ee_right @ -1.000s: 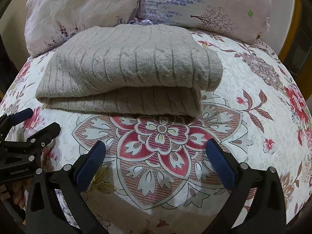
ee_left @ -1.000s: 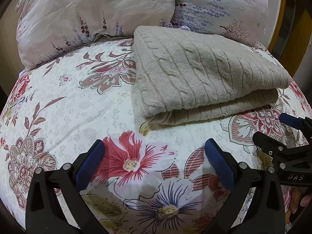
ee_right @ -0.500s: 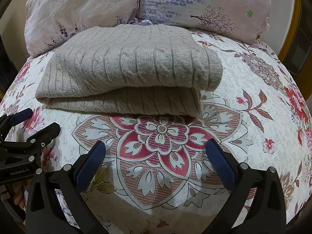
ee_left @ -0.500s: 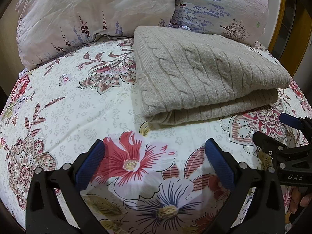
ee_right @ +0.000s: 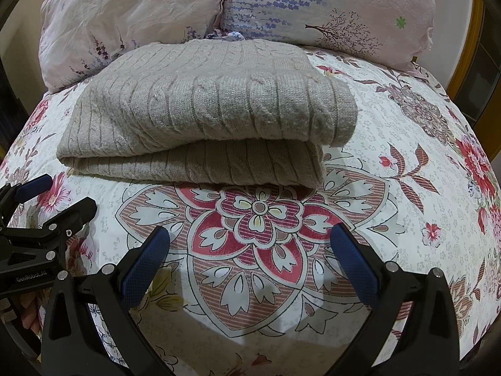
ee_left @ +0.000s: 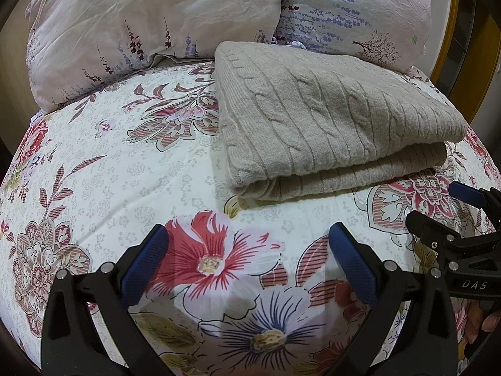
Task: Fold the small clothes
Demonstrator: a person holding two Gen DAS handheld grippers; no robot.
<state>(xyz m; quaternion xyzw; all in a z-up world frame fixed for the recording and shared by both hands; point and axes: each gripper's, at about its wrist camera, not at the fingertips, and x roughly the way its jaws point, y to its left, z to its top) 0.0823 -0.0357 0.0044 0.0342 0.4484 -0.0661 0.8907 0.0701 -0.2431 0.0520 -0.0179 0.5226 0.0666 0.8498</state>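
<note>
A beige cable-knit sweater (ee_left: 328, 119) lies folded in a neat rectangle on the floral bedspread (ee_left: 125, 163), just in front of the pillows. It also shows in the right wrist view (ee_right: 213, 112). My left gripper (ee_left: 247, 241) is open and empty, hovering over the bedspread a short way in front of the sweater's left corner. My right gripper (ee_right: 250, 241) is open and empty, in front of the sweater's right half. Each gripper shows at the edge of the other's view: the right one (ee_left: 438, 210) and the left one (ee_right: 59, 197).
Two floral pillows (ee_left: 150, 25) (ee_left: 353, 12) lean at the head of the bed behind the sweater. A wooden frame (ee_left: 451, 31) stands at the far right. The floral bedspread (ee_right: 407, 163) stretches left and right of the sweater.
</note>
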